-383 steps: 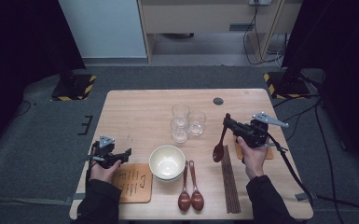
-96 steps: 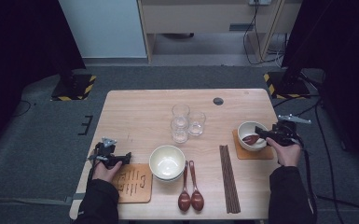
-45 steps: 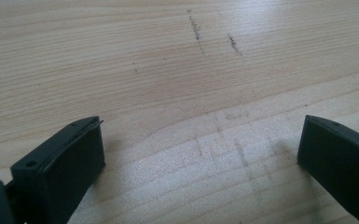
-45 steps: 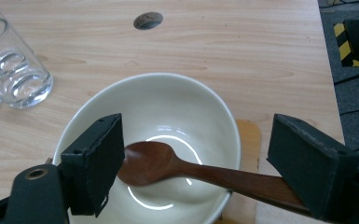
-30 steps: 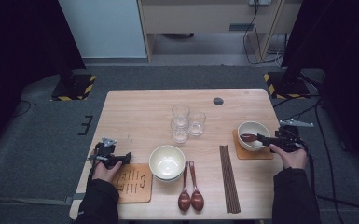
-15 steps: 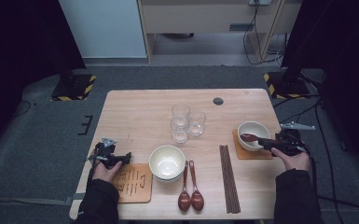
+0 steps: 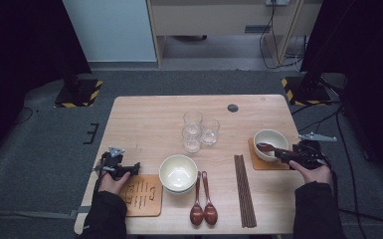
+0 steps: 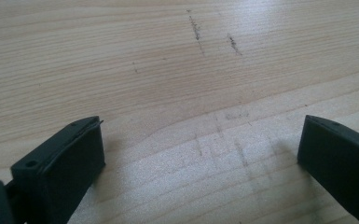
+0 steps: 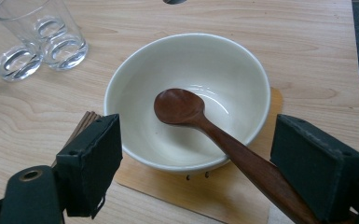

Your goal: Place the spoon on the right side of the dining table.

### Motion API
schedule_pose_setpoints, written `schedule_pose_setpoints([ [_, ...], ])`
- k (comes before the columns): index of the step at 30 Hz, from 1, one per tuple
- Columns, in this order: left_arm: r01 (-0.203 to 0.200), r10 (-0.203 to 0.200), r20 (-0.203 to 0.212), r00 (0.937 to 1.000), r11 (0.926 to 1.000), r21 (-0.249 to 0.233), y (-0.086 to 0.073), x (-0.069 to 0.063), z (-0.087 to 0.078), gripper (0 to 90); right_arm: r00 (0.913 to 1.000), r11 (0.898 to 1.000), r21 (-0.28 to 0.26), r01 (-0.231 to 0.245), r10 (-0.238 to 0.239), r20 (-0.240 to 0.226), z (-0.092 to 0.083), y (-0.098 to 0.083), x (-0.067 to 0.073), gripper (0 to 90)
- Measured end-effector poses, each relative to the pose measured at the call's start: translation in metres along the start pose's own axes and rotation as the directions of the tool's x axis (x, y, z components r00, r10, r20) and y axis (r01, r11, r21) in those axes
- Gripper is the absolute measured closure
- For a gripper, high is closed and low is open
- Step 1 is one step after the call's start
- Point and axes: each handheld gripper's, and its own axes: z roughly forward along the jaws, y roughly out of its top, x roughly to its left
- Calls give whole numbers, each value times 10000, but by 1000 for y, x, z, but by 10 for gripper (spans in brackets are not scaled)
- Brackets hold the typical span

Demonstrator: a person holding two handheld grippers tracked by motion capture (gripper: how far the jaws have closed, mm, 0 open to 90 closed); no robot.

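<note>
Moved: since the earliest frame the spoon [image 9: 200, 121] has gone from mid-air into the white bowl [image 9: 140, 84] ahead of the right gripper [image 9: 214, 172].
Right gripper: jaws wide apart, flanking the handle, gripping nothing.
Left gripper [image 8: 200, 154]: wide open, empty, over bare table.
Done: one bowl and spoon on the coaster [image 9: 242, 196].
Left: stacked bowls [image 7: 178, 172] and two spoons [image 7: 203, 211].
</note>
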Motion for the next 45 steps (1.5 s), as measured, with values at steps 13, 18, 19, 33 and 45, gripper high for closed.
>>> schedule_pose_setpoints([
  [13,-1,1,0,10000,10000,3,0,0,0,0,9998,10000,-46,-65,66,198,-3,0,-13,169],
  [18,1,-1,-1,10000,10000,0,0,0,0,0,10000,10000,11,-37,37,71,-3,-1,-11,174],
  [19,-1,1,1,10000,10000,1,0,0,0,0,10000,10000,27,32,-32,21,-3,-2,-10,178],
  [33,1,-1,-1,10000,10000,0,0,0,0,0,9994,10000,-10,61,-61,-334,-13,-17,3,216],
  [45,0,0,-2,10000,10000,1,0,0,0,0,9977,9995,-313,-19,-3,-684,-22,-21,17,250],
])
